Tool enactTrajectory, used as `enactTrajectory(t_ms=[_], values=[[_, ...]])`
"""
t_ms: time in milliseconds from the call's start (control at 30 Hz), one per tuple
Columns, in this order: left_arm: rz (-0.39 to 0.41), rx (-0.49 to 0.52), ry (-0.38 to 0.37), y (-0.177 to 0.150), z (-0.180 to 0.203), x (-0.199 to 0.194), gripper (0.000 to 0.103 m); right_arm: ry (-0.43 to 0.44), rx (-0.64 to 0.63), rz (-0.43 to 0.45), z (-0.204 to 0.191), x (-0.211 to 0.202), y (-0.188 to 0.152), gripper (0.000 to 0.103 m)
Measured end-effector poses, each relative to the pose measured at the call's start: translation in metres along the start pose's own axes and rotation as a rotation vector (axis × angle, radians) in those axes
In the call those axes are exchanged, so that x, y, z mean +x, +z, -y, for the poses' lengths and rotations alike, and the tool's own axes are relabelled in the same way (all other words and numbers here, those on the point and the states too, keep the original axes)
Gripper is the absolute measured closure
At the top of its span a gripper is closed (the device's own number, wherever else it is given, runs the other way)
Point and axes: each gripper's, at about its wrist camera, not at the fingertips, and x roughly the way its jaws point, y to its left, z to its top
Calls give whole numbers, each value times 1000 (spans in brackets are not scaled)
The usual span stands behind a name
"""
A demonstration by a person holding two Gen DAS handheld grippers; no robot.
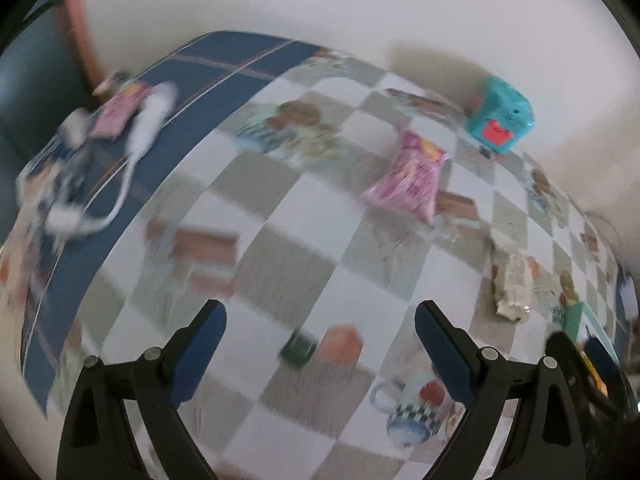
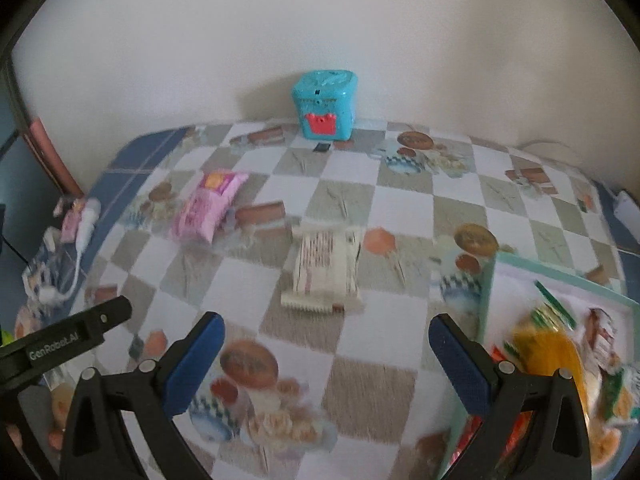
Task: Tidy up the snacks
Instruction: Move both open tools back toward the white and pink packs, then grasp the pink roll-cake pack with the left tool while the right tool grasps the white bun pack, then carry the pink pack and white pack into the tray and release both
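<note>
Crinkly film on both loose snacks, so likely light, soft and slippery; best pinched across the narrow middle or at a crimped end seal, not squeezed hard, contents possibly brittle. White striped wafer pack (image 2: 322,270) lying flat at about 12 o'clock from the right gripper (image 2: 324,360), near, not touching, nothing between the spread blue pads (image 2: 194,360). Pink pouch (image 2: 208,210) farther off at about 10 o'clock, puffier, probably prone to sliding out of a shallow bite. Mint-rimmed tray (image 2: 490,280) at 3 o'clock, already loaded with yellow and green packets, apparently the sorting spot. Left gripper (image 1: 320,352) likewise wide apart and empty, hovering over bare cloth, pink pouch (image 1: 408,178) at its 1 o'clock, wafer pack (image 1: 514,288) at 3 o'clock; view blurred. Glossy checkered tablecloth (image 2: 360,392) with printed cups and pastries, smooth enough to let packs skid. Teal box (image 2: 324,108) with a red patch at the far edge against a plain pale wall (image 2: 320,20); white cable (image 2: 82,236) and small clutter at 9 o'clock.
</note>
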Motion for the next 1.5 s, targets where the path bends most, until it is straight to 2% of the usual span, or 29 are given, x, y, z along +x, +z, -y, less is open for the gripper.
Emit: enactTrajectory(t_ms=[133,233,400,567,667,700,733,767,800,867,967,1167,1333,1500], values=[[-20,94,-72,30,7,11,8,8,14,-63,7,26,19,0],[-57,72,-120,49,7,22,8,-8,-6,-106,9,40,25,0],[-66,82,-166,75,22,38,8,42,24,-185,10,67,31,2],[-63,132,-130,88,46,55,8,49,25,-217,9,89,33,19],[-60,159,-120,94,60,66,9,39,13,-202,10,93,34,27],[-59,171,-108,96,65,70,9,38,7,-201,9,93,35,35],[-60,182,-96,98,70,74,16,42,6,-201,10,93,36,45],[-62,186,-89,99,73,78,29,53,9,-204,10,93,37,48],[-67,183,-86,99,74,81,34,61,10,-207,10,93,38,49],[-80,164,-88,98,75,88,57,72,11,-206,11,93,38,49],[-63,161,-86,94,74,85,63,90,30,-203,15,90,36,49],[-46,115,-82,74,70,56,65,104,78,-186,19,62,28,49],[-55,45,-65,40,67,22,65,49,84,-170,14,26,10,49],[-13,-61,-65,0,55,-23,65,18,101,-150,13,-12,-17,49]])
